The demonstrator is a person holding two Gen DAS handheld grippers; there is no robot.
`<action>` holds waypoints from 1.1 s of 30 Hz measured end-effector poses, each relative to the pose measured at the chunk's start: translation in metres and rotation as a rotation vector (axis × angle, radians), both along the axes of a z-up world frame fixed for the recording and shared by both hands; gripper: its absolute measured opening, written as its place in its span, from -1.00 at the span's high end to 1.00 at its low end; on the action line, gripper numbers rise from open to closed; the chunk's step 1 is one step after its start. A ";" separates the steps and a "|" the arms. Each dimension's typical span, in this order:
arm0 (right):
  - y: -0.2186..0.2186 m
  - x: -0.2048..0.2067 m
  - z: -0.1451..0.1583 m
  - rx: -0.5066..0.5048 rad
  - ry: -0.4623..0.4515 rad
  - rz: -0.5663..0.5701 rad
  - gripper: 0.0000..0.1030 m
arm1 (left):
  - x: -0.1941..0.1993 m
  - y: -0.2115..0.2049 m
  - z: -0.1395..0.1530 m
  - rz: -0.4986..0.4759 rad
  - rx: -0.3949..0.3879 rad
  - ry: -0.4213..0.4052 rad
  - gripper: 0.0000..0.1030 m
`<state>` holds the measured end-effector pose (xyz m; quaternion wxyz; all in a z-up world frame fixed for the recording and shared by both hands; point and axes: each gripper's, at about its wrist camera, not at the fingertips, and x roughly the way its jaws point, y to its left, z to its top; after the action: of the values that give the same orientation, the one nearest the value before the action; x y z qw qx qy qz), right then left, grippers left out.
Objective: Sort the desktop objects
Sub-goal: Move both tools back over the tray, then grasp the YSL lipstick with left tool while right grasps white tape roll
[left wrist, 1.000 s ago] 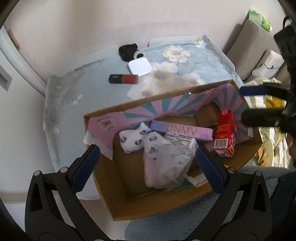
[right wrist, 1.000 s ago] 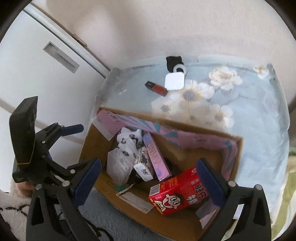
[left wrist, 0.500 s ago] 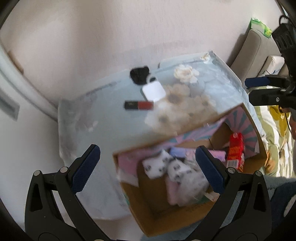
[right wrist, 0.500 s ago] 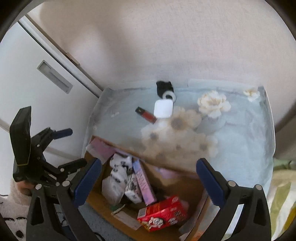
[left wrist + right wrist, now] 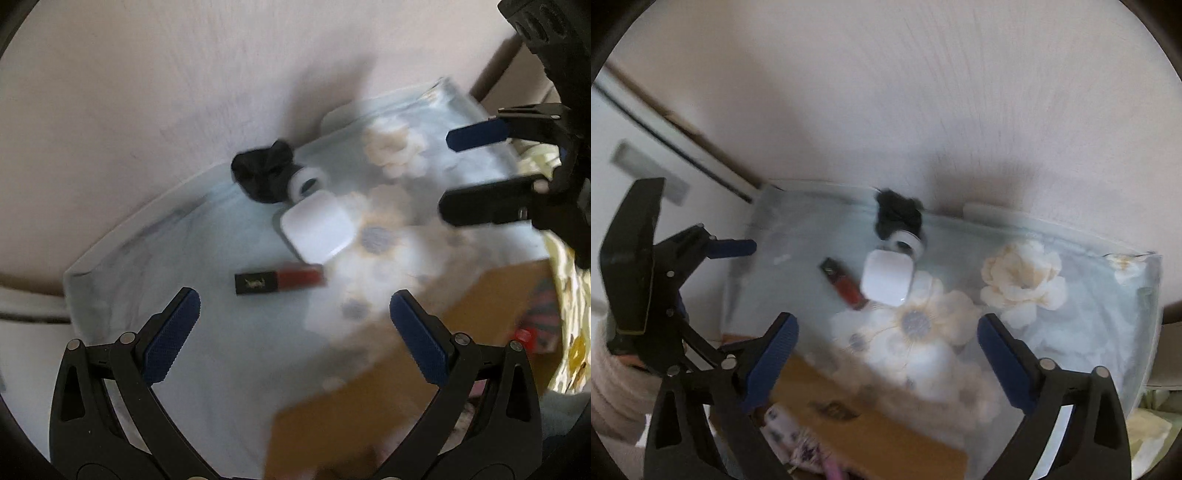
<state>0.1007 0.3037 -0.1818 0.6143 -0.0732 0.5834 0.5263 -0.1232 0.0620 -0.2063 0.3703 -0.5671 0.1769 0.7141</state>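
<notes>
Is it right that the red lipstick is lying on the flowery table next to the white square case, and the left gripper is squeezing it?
Not quite. The lipstick does lie on the table beside the white case, but the left gripper isn't squeezing it. The left wrist view shows its jaws wide open and empty, with the lipstick beyond them.

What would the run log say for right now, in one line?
left claw: open, empty | right claw: open, empty | lipstick, white case: on table

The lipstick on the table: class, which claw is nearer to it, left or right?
Left, most likely. The lipstick lies just ahead of the open left claw. The open right claw hangs off to its right, over the flower print.
</notes>
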 end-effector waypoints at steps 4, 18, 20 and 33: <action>0.032 0.005 -0.039 -0.033 0.031 -0.054 -0.80 | -0.015 0.009 -0.036 0.011 -0.044 -0.034 -0.99; 0.086 0.007 -0.070 -0.101 -0.009 -0.163 -0.37 | -0.021 0.017 -0.075 -0.010 -0.084 -0.124 -0.99; 0.086 0.008 -0.074 -0.100 0.002 -0.169 -0.26 | -0.021 0.017 -0.077 -0.013 -0.083 -0.142 -0.99; 0.077 0.015 -0.083 -0.050 0.076 -0.206 0.22 | -0.015 0.011 -0.086 -0.041 -0.103 -0.162 -0.60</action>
<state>0.1162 0.3812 -0.2645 0.6404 -0.0080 0.6237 0.4482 -0.1387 0.0731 -0.2921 0.3683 -0.6377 0.1944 0.6480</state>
